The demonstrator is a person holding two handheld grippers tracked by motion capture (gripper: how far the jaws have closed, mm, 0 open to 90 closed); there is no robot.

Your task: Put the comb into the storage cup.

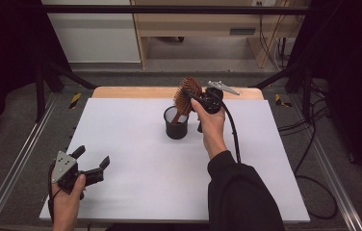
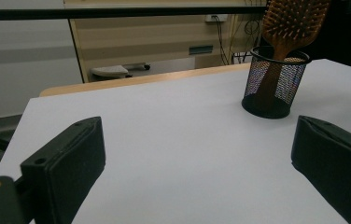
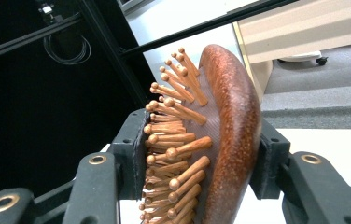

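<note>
1. The right tongs (image 1: 192,99) grip the head of a wooden brush (image 1: 187,96). In the right gripper view one pad presses on the bristle tips and the other on the smooth back of the brush (image 3: 220,135), so the jaws stand only partly closed around it.
2. The brush leans over a black mesh cup (image 1: 176,123). Its handle reaches down into the cup just below the right tongs, and its head rises above the rim.
3. In the left gripper view the brush (image 2: 291,25) stands in the cup (image 2: 274,83), its handle showing through the mesh.
4. The left tongs (image 1: 92,161) gape wide with nothing between them, low over the white surface (image 1: 140,159).
5. The cup sits well ahead of the left tongs, off to their right, far from them.
</note>
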